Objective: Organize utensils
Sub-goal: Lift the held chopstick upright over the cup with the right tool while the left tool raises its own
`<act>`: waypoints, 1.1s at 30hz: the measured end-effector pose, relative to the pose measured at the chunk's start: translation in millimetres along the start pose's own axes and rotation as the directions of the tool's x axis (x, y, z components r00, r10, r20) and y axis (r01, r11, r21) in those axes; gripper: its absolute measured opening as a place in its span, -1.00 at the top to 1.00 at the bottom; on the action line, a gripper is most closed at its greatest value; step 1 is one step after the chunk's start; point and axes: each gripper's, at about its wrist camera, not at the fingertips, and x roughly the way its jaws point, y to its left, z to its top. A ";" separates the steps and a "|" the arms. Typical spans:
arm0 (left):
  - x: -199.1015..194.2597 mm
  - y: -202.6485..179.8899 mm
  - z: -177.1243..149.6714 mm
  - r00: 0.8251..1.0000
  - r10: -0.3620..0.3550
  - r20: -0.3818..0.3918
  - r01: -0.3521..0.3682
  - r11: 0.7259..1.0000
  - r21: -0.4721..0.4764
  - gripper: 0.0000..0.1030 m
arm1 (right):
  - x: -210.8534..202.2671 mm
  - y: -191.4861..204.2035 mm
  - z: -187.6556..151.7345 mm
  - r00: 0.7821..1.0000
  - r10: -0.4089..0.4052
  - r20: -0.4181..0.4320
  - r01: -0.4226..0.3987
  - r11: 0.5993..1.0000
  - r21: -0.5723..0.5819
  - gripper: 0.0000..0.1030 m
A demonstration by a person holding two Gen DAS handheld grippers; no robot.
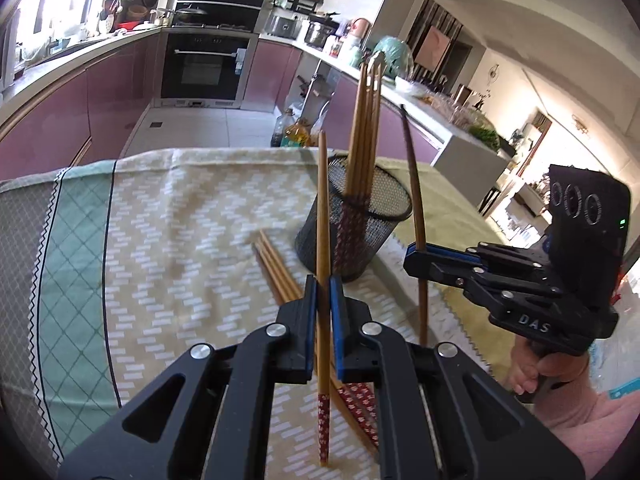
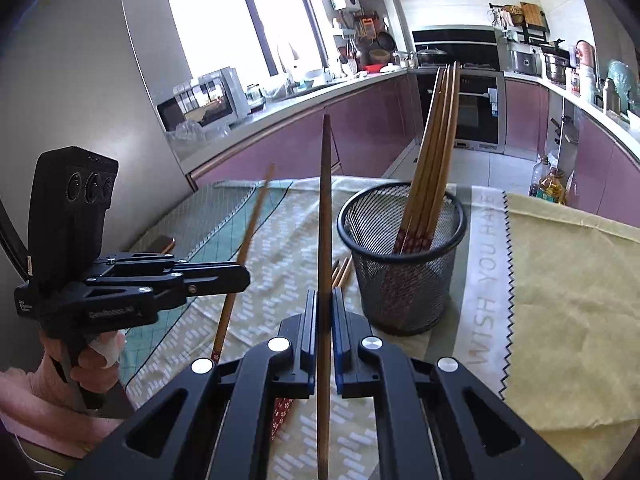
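Midway: several chopsticks standing in mesh holder [image 1: 354,226]; left hand-held gripper [image 1: 323,292] and right hand-held gripper [image 2: 324,308] each clamped on one chopstick; loose chopsticks [image 1: 276,268] left on table [image 1: 160,240].

Mesh holder [image 2: 404,264] stands upright on tabletop [image 2: 568,300], mouth partly filled by chopsticks [image 2: 434,152] leaning toward far rim; near side of mouth open. Loose chopsticks [image 1: 276,268] lie on cloth just left of holder base. Yellow cloth right of holder bare. Green-checked cloth area [image 1: 76,280] at left bare.
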 end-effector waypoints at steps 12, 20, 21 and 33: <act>-32.4 -12.0 30.7 0.993 -0.049 0.108 0.046 0.999 0.027 0.86 | -29.4 -7.8 28.0 0.994 -0.011 0.107 0.012 1.000 -0.009 0.89; -39.3 -21.0 60.5 0.983 -0.054 0.174 0.046 0.998 0.047 0.86 | -46.8 -14.1 50.7 0.986 -0.026 0.167 0.029 1.000 -0.012 0.89; -40.3 -22.7 64.4 0.982 -0.056 0.182 0.048 0.998 0.051 0.86 | -48.9 -15.6 53.2 0.984 -0.026 0.175 0.028 1.000 -0.011 0.89; -48.3 -47.0 105.6 0.963 -0.057 0.262 0.030 0.994 0.106 0.86 | -67.0 -25.0 85.2 0.966 -0.044 0.255 0.046 0.999 -0.004 0.89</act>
